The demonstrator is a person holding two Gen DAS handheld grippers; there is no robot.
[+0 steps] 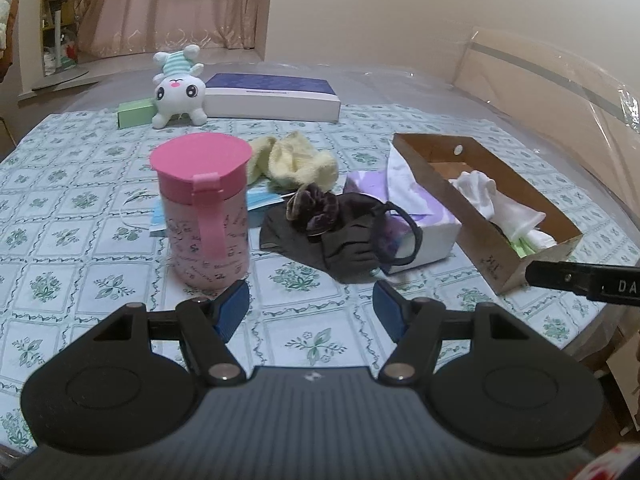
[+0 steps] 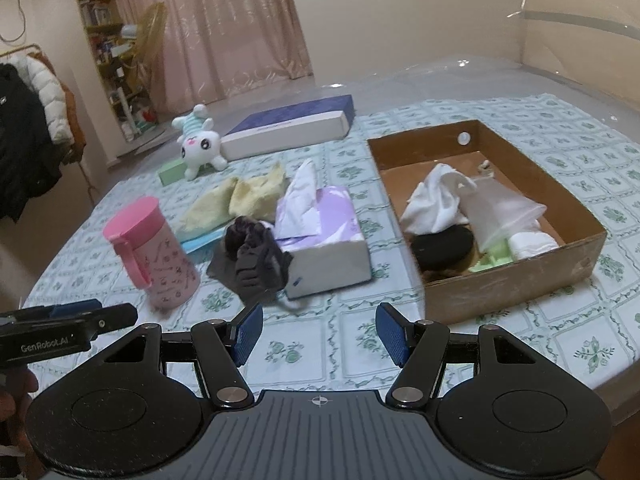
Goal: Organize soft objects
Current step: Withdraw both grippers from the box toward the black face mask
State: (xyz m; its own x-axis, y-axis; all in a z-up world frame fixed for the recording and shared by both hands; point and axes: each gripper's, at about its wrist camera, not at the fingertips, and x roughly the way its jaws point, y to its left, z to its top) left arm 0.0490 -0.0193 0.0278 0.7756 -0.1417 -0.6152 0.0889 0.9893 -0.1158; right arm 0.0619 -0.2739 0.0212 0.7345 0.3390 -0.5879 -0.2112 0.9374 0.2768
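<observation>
A brown cardboard box (image 2: 516, 292) is set near the table's right edge, with white cloths (image 2: 434, 200) heaped inside. Yellow socks (image 1: 296, 160), a dark scrunchie (image 1: 316, 208) and a crumpled dark mask (image 1: 348, 248) are clustered mid-table; a white plush toy (image 1: 178, 90) is lying near the far edge.

The desk (image 1: 100, 208) wears a white cloth printed with a green floral grid. The cup (image 1: 206, 216) is pink with small dark doodles, under a brighter pink lid. The plush toy (image 1: 178, 88) is white with a mint-striped body and pink cheeks. Behind it lie a pale green box (image 1: 134, 114) and a navy-topped white box (image 1: 272, 98). The socks (image 1: 296, 160) are pale yellow, the scrunchie (image 1: 316, 208) dark purple, the mask (image 1: 352, 248) dark brown. The tissue box (image 2: 328, 236) is lilac and white. The cardboard box (image 2: 516, 288) is brown, holding white cloth (image 2: 436, 200). Each hand-held gripper has blue pads (image 2: 248, 332).
</observation>
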